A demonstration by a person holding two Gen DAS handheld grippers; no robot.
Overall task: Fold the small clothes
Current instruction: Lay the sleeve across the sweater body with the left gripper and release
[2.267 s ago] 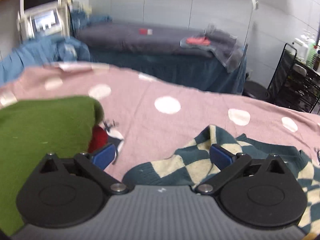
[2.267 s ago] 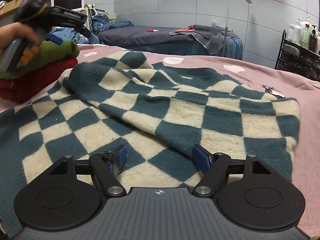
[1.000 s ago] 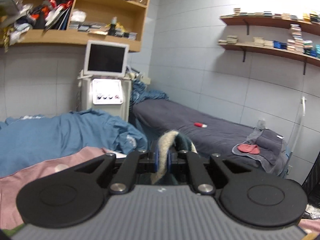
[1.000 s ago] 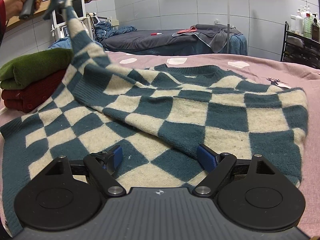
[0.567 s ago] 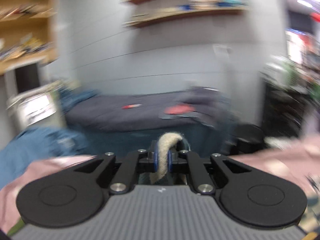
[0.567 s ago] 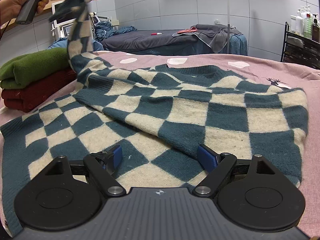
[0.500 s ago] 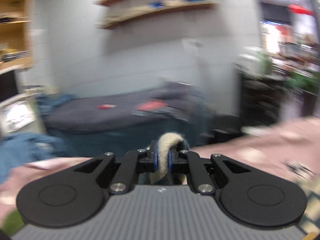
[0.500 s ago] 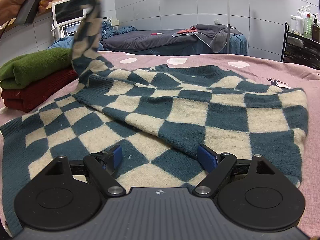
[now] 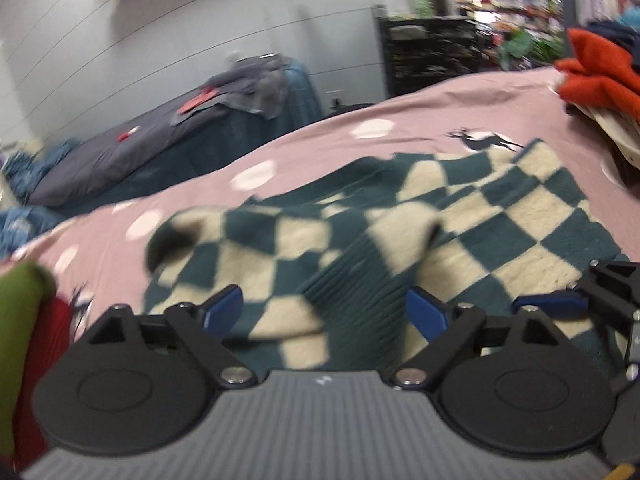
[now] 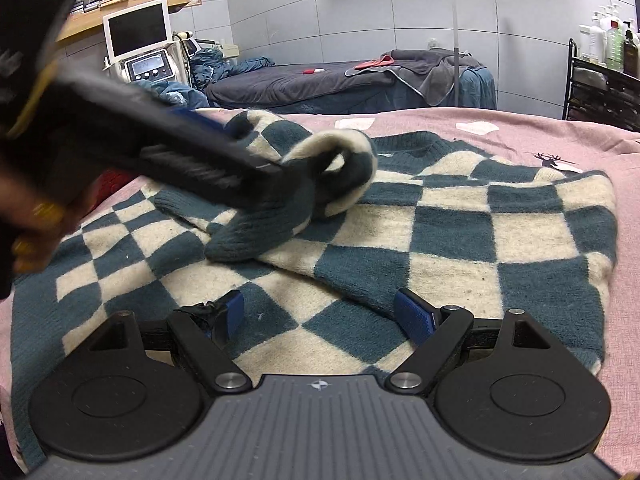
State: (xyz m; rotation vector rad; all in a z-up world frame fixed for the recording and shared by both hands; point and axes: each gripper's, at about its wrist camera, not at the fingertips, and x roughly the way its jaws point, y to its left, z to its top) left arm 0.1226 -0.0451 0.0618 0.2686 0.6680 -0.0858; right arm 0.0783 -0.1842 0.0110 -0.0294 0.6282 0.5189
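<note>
Sweater (image 10: pixel 460 220), teal-and-cream checked knit, spread over a pink bedspread (image 10: pixel 520 128) with white spots and a deer print; fills centre of right wrist frame. One sleeve (image 10: pixel 304 184) lies doubled across the body, upper centre, teal ribbed cuff pointing lower left

Room: grey tiled walls; dark treatment bed (image 10: pixel 340 80) at upper centre, grey towel draped on it; white floor lamp (image 10: pixel 456 32) beside it; monitor unit (image 10: pixel 138 40) upper left under a wooden shelf; black rack (image 10: pixel 600 88) with bottles at right edge. In left wrist frame, folded green and red garments (image 9: pixel 24 320) at lower left edge, orange clothes pile (image 9: pixel 596 68) upper right

Left gripper (image 9: pixel 324 314): blue pads wide apart, nothing between them, hovering low over the folded sleeve; view blurred. In right wrist frame it enters from upper left, tilted down to the sleeve, hand (image 10: pixel 36 216) gripping its handle at left edge

Right gripper (image 10: pixel 324 318): jaws spread wide, holding nothing, low over sweater's near hem
</note>
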